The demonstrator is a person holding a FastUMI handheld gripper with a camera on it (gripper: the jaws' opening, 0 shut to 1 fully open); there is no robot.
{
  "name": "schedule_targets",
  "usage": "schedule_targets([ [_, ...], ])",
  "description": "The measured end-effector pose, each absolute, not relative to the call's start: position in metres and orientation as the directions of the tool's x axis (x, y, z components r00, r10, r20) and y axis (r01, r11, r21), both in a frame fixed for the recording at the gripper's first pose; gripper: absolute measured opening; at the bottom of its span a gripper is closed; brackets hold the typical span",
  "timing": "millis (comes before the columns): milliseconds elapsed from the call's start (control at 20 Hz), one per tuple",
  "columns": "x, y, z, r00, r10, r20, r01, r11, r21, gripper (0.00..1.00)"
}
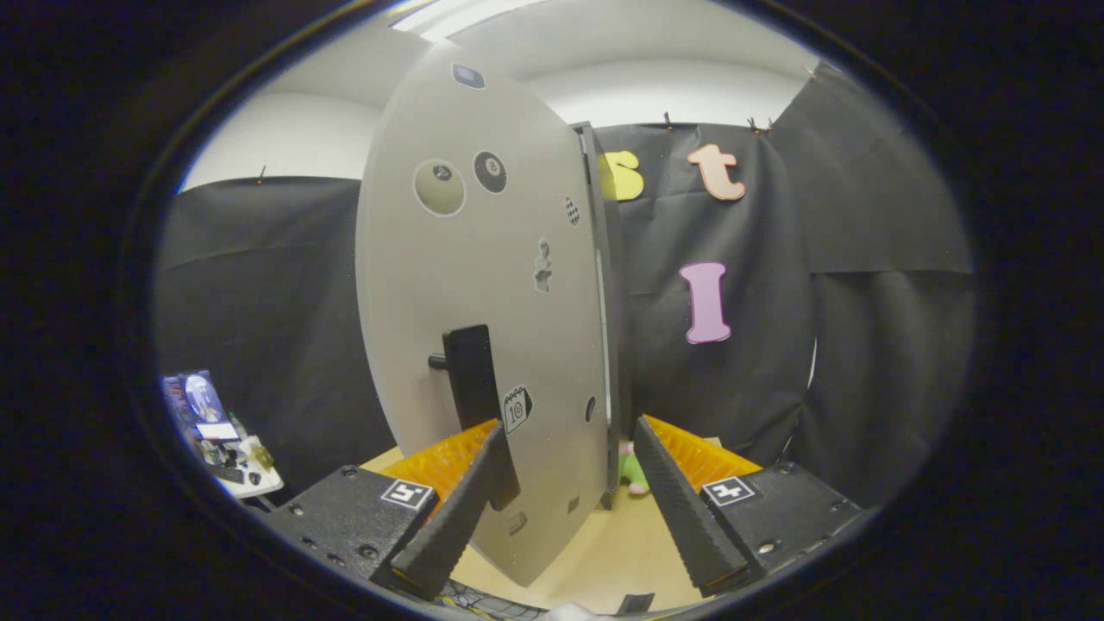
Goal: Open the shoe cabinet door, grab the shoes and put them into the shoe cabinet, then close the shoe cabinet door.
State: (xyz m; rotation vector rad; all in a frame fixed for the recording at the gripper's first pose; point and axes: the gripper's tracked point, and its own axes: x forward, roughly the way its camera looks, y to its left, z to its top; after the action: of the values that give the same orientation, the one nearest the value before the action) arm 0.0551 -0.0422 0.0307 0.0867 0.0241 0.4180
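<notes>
The grey shoe cabinet door stands tall right in front of me, covered with small stickers. Its free edge is turned toward me, with a thin bright gap beside it. A black upright handle sits low on the door. My gripper is open, and the door's lower part and the handle's bottom end lie between its fingers. The left finger is close beside the handle's end; the right finger stands apart from the door. A green and pink shoe peeks out low behind the door's edge.
The cabinet stands on a light wooden surface. A small white table with a screen and small items is off to the left. Black cloth walls close the booth behind and to the right.
</notes>
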Motion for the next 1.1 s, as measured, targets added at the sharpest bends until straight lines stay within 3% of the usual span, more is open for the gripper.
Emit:
schedule_targets([
  [350,0.068,0.03,0.029,0.918,0.397,-0.024,-0.394,0.915,0.087,0.99],
  [700,0.097,0.136,0.018,0.886,0.461,-0.058,-0.457,0.887,0.067,0.99],
  [1100,0.101,0.157,0.025,0.927,0.373,-0.038,-0.371,0.927,0.051,0.99],
])
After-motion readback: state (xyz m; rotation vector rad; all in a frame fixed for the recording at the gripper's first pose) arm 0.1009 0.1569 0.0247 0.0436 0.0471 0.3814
